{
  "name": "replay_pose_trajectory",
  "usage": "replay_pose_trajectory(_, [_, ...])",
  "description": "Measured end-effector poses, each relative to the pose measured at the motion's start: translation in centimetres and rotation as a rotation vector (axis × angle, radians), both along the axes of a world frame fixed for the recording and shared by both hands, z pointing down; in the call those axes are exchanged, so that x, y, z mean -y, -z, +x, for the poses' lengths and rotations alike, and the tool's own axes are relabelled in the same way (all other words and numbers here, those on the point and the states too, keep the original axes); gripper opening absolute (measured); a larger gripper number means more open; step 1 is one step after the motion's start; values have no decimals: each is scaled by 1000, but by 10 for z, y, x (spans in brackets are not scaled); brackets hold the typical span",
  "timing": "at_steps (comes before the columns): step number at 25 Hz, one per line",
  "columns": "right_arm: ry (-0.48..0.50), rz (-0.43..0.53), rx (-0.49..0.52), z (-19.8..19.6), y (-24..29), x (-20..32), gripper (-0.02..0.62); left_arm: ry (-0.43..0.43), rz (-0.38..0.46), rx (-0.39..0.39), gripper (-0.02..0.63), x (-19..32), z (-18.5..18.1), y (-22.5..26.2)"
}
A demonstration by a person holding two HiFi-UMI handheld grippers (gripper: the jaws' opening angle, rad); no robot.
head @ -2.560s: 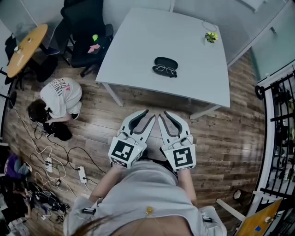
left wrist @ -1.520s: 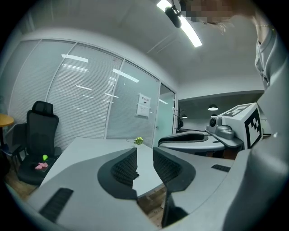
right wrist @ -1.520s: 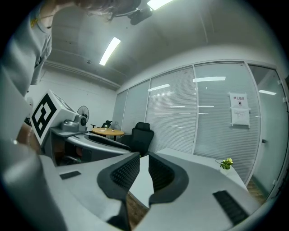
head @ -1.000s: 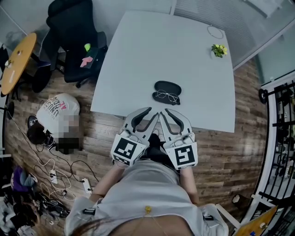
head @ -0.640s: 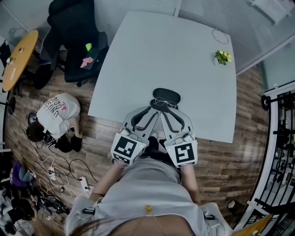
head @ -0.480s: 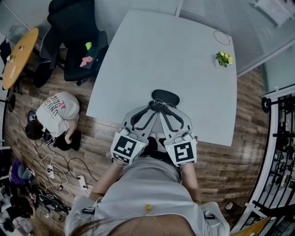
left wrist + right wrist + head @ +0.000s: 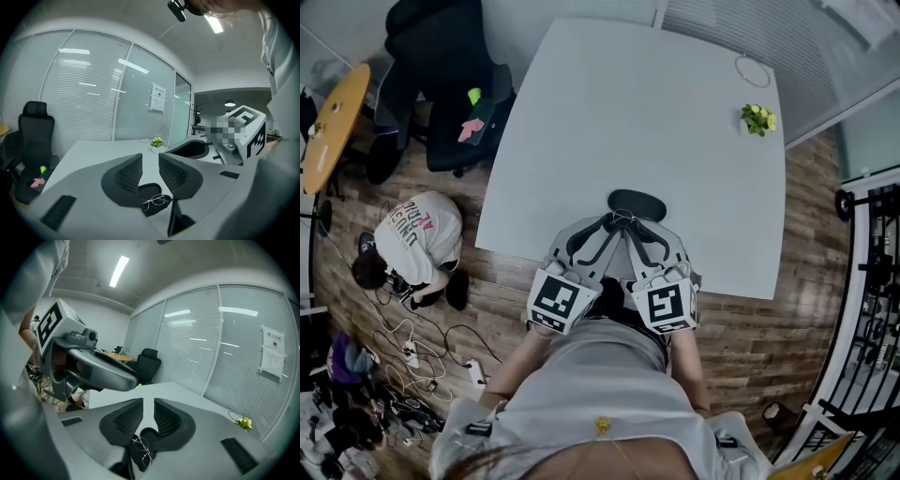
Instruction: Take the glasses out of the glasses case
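Left gripper [image 7: 150,164] and right gripper [image 7: 148,409] sat slightly open, empty; wire glasses [image 7: 157,200] on the glasses case [image 7: 149,189] looked flimsy, I'd pinch the bridge.

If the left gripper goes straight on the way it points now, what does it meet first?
Most likely the glasses on the case, just ahead of and below the left gripper. Depth is unclear, so it might pass over them.
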State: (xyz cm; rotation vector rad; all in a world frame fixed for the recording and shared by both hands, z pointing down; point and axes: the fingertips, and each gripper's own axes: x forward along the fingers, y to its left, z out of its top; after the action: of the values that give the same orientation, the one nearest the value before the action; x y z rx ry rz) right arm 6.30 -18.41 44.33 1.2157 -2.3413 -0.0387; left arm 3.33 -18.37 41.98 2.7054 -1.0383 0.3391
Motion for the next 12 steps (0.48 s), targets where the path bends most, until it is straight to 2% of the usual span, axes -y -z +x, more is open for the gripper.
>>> replay_pose_trajectory(6, [-25,-59,-133,9,-39,12,63,-49,-31,20,109,10,1,-11])
replay_pose_trajectory(12, [7,-183,-224,17,-99,16,61,-67,-68,26,109,13,-2,-22])
